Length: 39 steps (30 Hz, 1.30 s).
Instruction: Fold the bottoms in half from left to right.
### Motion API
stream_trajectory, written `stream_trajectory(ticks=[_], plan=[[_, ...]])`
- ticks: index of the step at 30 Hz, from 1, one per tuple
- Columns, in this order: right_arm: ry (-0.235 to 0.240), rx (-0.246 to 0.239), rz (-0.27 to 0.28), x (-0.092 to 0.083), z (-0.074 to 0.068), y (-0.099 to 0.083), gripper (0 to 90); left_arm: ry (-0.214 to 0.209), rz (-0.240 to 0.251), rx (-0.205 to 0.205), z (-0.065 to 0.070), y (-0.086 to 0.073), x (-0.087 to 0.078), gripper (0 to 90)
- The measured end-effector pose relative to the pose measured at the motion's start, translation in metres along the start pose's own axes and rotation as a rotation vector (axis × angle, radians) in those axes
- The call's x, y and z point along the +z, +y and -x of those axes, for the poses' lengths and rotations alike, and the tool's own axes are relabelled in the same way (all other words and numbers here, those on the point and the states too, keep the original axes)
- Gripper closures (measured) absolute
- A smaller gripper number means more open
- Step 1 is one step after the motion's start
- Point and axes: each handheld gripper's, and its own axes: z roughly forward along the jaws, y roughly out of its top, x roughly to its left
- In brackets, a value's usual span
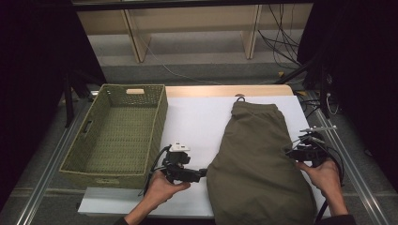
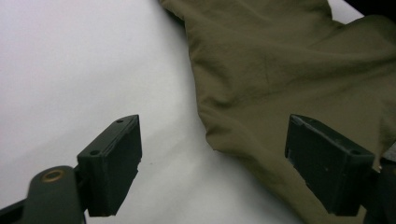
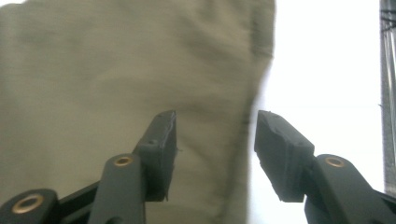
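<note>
Your left gripper (image 1: 202,173) gapes at the shorts' (image 1: 258,159) left edge; your right gripper (image 1: 292,151), spread, straddles the right edge, both placed to pinch them.

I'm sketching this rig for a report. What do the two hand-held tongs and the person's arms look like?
Both tongs are black. The left tongs carry a small white block on top and trail a black cable. The right tongs have thin pale rods on top and a looping black cable. Up close, the flat blocky fingers hang on arms with brass-coloured rivets. A dark sleeve cuff shows at the right wrist.
</note>
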Motion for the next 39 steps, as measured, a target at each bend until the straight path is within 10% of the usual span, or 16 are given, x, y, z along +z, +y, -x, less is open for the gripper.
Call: stream_trajectory(ticks=[9, 13, 20, 26, 32, 39], plan=[[0.030, -0.022, -0.083, 0.032, 0.012, -0.001, 87.9, 0.020, -0.029, 0.019, -0.001, 0.013, 0.021, 18.6], [0.014, -0.030, -0.066, 0.031, 0.019, 0.007, 89.5, 0.028, -0.030, 0.029, -0.001, 0.021, 0.029, 18.7], [-0.058, -0.022, -0.050, 0.029, 0.025, 0.015, 88.3, 0.019, -0.049, 0.038, 0.003, 0.028, 0.040, 18.6], [-0.034, 0.028, -0.028, 0.021, 0.021, 0.008, 58.9, 0.002, -0.101, 0.055, 0.008, 0.029, 0.053, 19.5], [-0.019, 0.058, -0.067, 0.012, 0.018, -0.014, 48.1, -0.015, -0.187, 0.051, 0.009, 0.025, 0.071, 23.9], [-0.019, 0.063, -0.143, 0.025, 0.024, -0.028, 50.7, -0.079, -0.213, 0.066, 0.010, 0.015, 0.078, 68.0]])
